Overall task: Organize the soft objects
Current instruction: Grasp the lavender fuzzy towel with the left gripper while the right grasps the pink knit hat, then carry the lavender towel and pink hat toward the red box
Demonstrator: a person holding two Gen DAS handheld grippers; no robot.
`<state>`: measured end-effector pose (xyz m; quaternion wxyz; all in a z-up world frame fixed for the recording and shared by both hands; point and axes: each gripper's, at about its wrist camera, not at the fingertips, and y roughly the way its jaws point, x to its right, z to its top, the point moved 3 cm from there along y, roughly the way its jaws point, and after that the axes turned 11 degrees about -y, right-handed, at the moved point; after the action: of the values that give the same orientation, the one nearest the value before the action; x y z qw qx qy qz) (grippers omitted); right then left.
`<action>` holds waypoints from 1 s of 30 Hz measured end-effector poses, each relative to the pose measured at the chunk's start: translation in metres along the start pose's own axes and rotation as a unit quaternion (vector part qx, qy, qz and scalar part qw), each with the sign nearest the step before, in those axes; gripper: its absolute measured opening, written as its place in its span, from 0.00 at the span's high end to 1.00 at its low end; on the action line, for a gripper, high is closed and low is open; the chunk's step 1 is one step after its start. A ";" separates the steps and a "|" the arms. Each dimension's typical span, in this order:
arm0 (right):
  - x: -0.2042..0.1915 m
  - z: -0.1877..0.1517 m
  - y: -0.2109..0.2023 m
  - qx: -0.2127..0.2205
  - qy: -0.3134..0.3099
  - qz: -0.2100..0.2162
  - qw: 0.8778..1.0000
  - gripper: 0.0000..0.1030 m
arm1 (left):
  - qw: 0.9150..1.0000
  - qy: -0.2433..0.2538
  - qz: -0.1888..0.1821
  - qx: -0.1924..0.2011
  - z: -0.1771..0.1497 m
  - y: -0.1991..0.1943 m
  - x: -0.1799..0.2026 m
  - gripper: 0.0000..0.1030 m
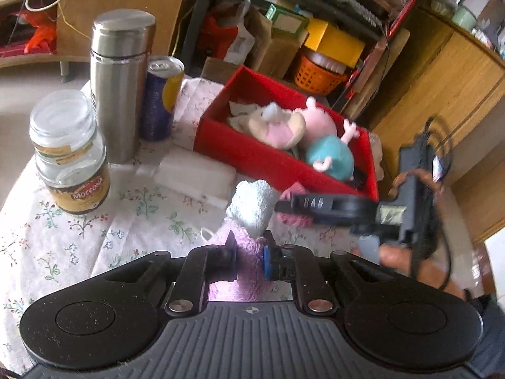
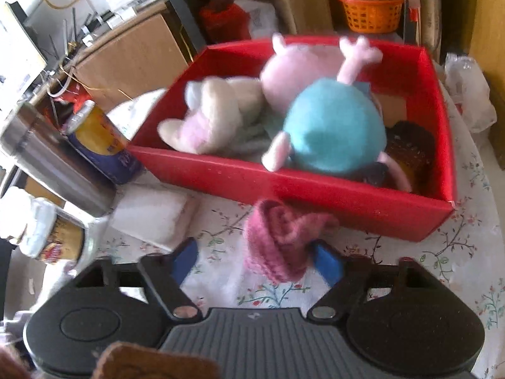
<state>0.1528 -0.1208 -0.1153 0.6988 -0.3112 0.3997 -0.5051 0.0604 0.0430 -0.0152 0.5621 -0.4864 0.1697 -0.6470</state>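
Note:
A red box (image 1: pixel 252 154) (image 2: pixel 315 192) on the floral tablecloth holds a pink pig plush in a blue dress (image 1: pixel 328 145) (image 2: pixel 334 129) and a cream plush (image 1: pixel 274 126) (image 2: pixel 211 120). My left gripper (image 1: pixel 249 252) is shut on a white fluffy soft item (image 1: pixel 252 205) with a pink lower part, just in front of the box. My right gripper (image 2: pixel 255 259) is open around a pink knitted piece (image 2: pixel 277 240) that lies on the cloth against the box's front wall. The right gripper also shows in the left wrist view (image 1: pixel 315 205).
A steel flask (image 1: pixel 121 82), a blue and yellow can (image 1: pixel 161 98) and a Moccona glass jar (image 1: pixel 69 151) stand left of the box. A white foam block (image 1: pixel 192 173) lies before them. Cluttered shelves and an orange basket (image 2: pixel 369 12) stand behind the table.

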 end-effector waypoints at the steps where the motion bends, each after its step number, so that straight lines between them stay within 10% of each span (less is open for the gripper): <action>1: 0.003 -0.001 0.002 -0.005 0.005 0.003 1.000 0.81 | 1.000 -0.005 -0.005 0.003 0.002 -0.002 -0.001 0.88; 9: 0.008 -0.010 -0.021 0.011 0.008 0.050 0.999 0.91 | 0.997 -0.041 -0.058 0.024 0.018 -0.020 0.000 0.88; 30: 0.008 0.002 -0.137 0.162 0.032 0.118 0.979 0.91 | 0.992 -0.028 -0.025 0.119 0.045 -0.028 0.025 0.88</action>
<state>0.0932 -0.1694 -0.0013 0.7814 -0.1277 0.3687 -0.4869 0.0838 0.0436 0.0383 0.6040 -0.4385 0.0630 -0.6626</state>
